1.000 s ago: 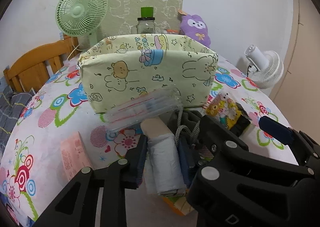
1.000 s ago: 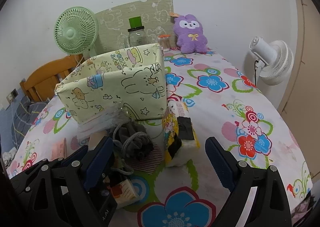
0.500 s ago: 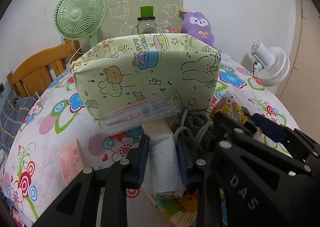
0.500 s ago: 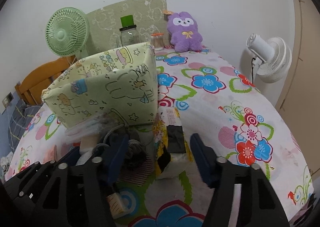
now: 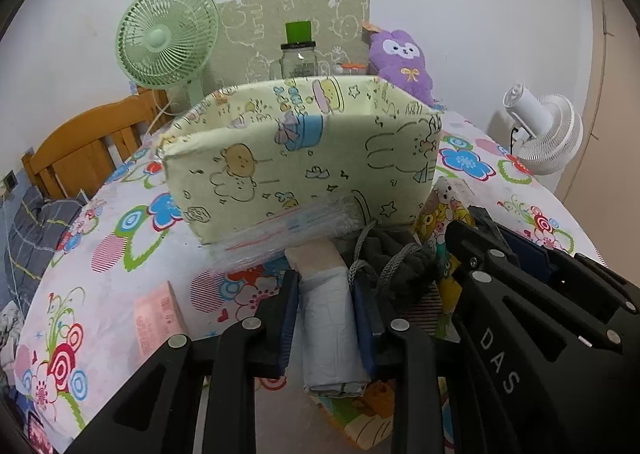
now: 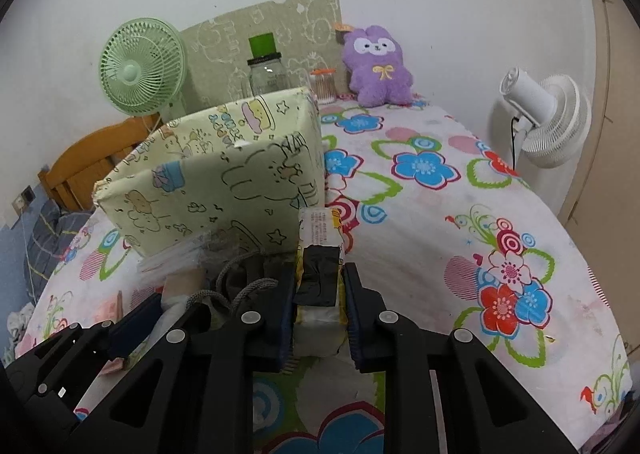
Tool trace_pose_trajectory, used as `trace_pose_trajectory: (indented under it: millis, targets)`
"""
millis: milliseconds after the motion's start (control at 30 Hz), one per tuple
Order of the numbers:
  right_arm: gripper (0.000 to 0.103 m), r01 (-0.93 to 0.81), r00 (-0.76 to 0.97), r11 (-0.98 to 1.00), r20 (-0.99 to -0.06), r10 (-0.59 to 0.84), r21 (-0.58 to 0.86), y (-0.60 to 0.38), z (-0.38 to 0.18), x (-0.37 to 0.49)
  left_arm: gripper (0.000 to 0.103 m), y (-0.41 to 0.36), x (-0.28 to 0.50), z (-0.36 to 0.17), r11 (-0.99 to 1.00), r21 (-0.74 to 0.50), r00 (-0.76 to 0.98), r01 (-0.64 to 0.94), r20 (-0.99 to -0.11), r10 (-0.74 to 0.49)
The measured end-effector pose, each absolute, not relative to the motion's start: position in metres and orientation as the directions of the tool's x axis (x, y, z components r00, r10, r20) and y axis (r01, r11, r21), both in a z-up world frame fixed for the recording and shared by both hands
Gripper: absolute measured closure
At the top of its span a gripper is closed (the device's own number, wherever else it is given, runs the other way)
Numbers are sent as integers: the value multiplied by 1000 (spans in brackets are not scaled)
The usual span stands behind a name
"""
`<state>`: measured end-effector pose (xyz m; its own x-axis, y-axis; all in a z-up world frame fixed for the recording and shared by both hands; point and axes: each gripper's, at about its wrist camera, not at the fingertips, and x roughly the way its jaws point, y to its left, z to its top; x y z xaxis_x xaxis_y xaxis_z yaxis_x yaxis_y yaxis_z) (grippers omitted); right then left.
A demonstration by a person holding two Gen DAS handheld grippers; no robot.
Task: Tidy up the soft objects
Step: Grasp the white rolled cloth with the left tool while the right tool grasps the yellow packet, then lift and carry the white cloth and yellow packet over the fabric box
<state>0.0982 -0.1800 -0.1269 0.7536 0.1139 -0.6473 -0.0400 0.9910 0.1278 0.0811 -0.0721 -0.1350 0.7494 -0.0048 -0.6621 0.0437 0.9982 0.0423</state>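
**Both tongs clamped on soft packs in front of the fabric bin**

Both grippers point slantwise down at the flowered tablecloth (image 6: 424, 166), side by side and close together. The left gripper (image 5: 329, 306) is clenched on a grey-white plastic roll (image 5: 330, 318), its blue pads flat against the roll's sides. The right gripper (image 6: 319, 296) has its jaws closing on a yellow tissue pack (image 6: 320, 254) banded with black tape; the pads already press both flanks of the pack (it bulges a little between them).

The roll and the pack lie just before the front wall of the pale green cartoon-print fabric bin (image 5: 304, 158), with a dark drawstring pouch (image 5: 394, 254) between them and a clear zip bag (image 5: 288, 232) leaning on the bin.

The bin's inside is hidden from both cameras, so whether anything is in it cannot be told. The near end of the roll is cut off by the gripper body, and what colourful packet lies under it is hard to make out. From the left wrist, the right gripper's black frame covers most of the tissue pack.

Only the left wrist view shows the pink packet (image 5: 158, 314) flat on the cloth and the bin's open rim. Only the right wrist view shows the pack's taped top, and the purple plush (image 6: 378, 66) in full by the wall.
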Motion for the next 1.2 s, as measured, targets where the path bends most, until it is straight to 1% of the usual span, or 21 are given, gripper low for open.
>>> trace_pose_trajectory:
  millis: [467,567,867,933,1000,1200]
  targets:
    - [77,-53,785,992,-609,113,116,-170,-104,76,78,-62,58,-116,999,14,785,42,-620,-24]
    - [77,-57,785,992,-609,112,109,-167,-104,74,77,-57,59,-118,999,-9,773,52,-633,-45]
    - [77,-64,773,993,-625,112,98,-157,-113,72,74,-46,60,-130,999,-18,747,43,-663,-44]
    - [77,-61,770,994,-629,108,95,-155,-114,74,73,-44,60,-132,999,-18,745,43,-666,-44]
    - [77,-57,765,994,-636,104,95,-154,-117,77,67,-43,63,-136,999,-21,735,44,-676,-46]
    - [77,-47,756,995,-648,95,91,-154,-122,81,64,-39,66,-140,998,-42,726,50,-684,-65]
